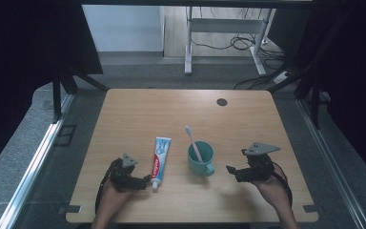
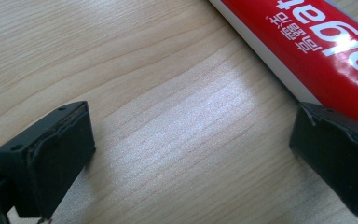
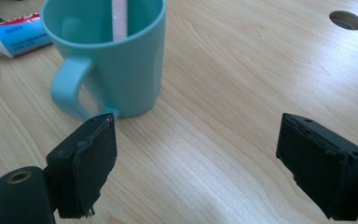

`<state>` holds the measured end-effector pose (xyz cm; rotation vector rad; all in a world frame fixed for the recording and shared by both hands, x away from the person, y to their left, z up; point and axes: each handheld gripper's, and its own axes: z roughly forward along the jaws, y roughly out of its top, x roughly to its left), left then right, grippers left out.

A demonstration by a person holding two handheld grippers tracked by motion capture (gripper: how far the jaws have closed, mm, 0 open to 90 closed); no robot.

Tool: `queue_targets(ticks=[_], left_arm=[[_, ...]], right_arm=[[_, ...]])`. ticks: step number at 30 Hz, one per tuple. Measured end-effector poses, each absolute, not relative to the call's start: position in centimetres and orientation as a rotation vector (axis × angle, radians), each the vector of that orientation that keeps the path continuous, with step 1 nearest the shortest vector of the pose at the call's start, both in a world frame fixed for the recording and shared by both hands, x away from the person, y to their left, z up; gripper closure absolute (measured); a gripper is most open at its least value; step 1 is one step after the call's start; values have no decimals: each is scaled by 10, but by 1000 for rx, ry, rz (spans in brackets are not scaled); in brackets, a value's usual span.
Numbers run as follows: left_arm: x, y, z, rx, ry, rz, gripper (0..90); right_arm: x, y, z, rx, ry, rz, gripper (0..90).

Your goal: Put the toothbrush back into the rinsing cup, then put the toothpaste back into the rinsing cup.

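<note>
A teal mug (image 1: 201, 159) stands near the table's front middle, its handle toward the person, with a pink-and-white toothbrush (image 1: 192, 141) standing in it. A red, white and blue toothpaste tube (image 1: 160, 161) lies flat to the mug's left, cap toward the front edge. My left gripper (image 1: 143, 181) rests low beside the tube's cap end, open; the left gripper view has the tube (image 2: 326, 51) just past the right jaw and bare wood between the jaws. My right gripper (image 1: 232, 171) is open, just right of the mug. The mug (image 3: 112, 60) sits ahead-left of its jaws.
The wooden table (image 1: 138, 114) has a round cable hole (image 1: 222, 102) at the back right. Beyond the far edge stand a white desk frame (image 1: 219, 38) and floor cables. Dark curtains hang on both sides.
</note>
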<state>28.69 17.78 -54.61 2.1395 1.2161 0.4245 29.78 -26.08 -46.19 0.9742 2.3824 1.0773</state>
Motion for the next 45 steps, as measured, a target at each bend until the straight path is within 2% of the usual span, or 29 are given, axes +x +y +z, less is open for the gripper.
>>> queue_targets(ticks=[32,45], left_arm=[[287,178,-546,2139,1216,424,0],[287,179,-546,2151,1199,419,0]], right_arm=[[284,-279,-524,1061,2375,1092,108],[284,-281,-535,1062,2383,1079,109]])
